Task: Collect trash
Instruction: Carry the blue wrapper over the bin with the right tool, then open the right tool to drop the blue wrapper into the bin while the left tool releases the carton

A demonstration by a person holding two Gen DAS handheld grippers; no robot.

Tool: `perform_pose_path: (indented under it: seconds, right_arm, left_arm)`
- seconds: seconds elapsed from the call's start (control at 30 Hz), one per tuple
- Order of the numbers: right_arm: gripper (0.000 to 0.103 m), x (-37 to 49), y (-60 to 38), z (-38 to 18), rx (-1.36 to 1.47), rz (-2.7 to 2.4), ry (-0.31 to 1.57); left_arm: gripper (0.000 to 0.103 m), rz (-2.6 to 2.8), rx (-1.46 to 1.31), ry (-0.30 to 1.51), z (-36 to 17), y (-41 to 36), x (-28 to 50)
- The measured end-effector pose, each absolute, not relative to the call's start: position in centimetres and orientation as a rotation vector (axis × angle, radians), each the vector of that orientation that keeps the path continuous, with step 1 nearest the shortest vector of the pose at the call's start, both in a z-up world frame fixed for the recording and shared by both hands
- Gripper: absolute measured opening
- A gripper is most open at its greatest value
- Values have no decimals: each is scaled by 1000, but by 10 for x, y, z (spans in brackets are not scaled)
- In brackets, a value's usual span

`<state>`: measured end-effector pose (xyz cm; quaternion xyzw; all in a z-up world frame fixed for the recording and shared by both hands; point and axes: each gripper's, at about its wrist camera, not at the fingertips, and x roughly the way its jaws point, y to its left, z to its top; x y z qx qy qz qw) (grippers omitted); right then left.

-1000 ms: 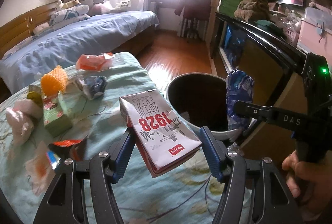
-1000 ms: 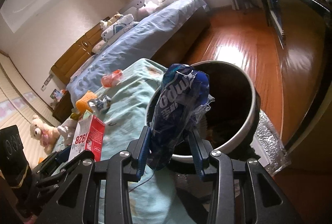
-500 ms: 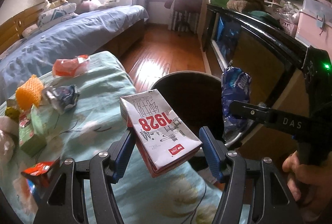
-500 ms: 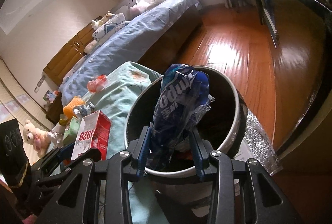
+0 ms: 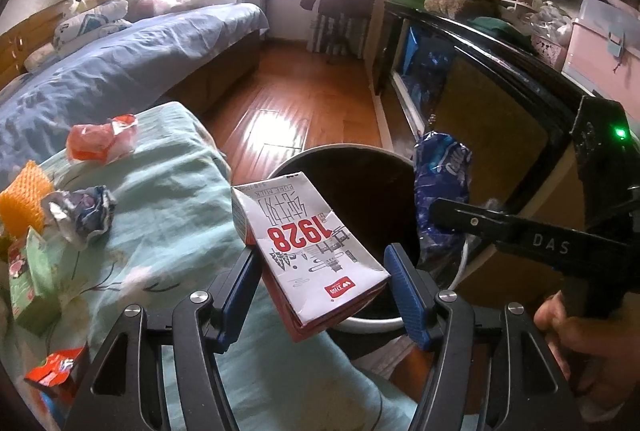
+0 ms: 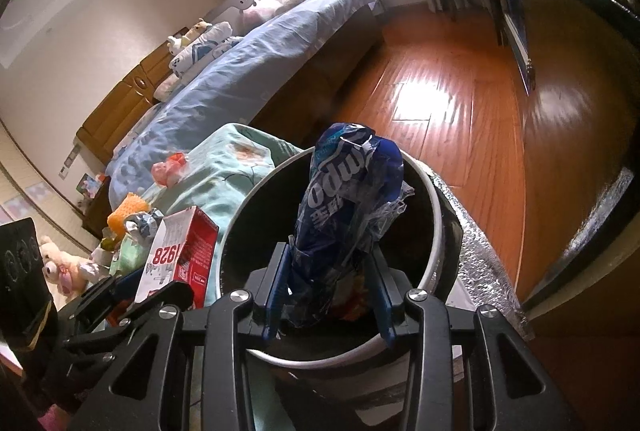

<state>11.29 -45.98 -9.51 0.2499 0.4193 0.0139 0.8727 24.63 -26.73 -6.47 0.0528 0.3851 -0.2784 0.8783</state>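
My left gripper [image 5: 324, 291] is shut on a white and red milk carton [image 5: 308, 251] marked 1928, held tilted at the near left rim of the round white trash bin [image 5: 368, 323]. My right gripper [image 6: 330, 291] is shut on a crumpled blue snack bag [image 6: 344, 207], which stands upright over the dark mouth of the trash bin [image 6: 436, 243]. In the left wrist view the blue snack bag [image 5: 440, 187] and the right gripper [image 5: 460, 219] hang above the bin's right side. The milk carton [image 6: 180, 255] shows left of the bin in the right wrist view.
Loose trash lies on the pale green cloth [image 5: 172, 199]: an orange wrapper [image 5: 100, 143], a crumpled foil wrapper [image 5: 80, 215], orange foam netting [image 5: 24, 199], a green box [image 5: 32, 283]. A bed [image 5: 120, 63] stands behind, a dark cabinet [image 5: 500, 103] on the right. A hand [image 5: 588, 335] grips the right tool.
Both grippers have moved toward the bin. The carton has gone from over the cloth to the bin's rim, and the blue bag from the near rim to over the opening. Both grips are unchanged.
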Motion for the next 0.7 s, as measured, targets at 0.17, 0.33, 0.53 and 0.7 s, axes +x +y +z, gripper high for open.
perform_pose_path:
  seconds: [0.17, 0.33, 0.53, 0.7]
  right_arm:
    - [40, 116, -464, -97, 525, 26, 882]
    - [41, 118, -466, -98, 526, 22, 884]
    - [49, 120, -467, -98, 523, 2, 888]
    - [59, 117, -469, -97, 543, -8, 877]
  left_arm:
    - [63, -601, 106, 823, -67, -277, 252]
    - [63, -610, 112, 829, -69, -283, 254]
    - [65, -636, 121, 834, -69, -287, 254]
    - [75, -630, 105, 824, -67, -280, 247]
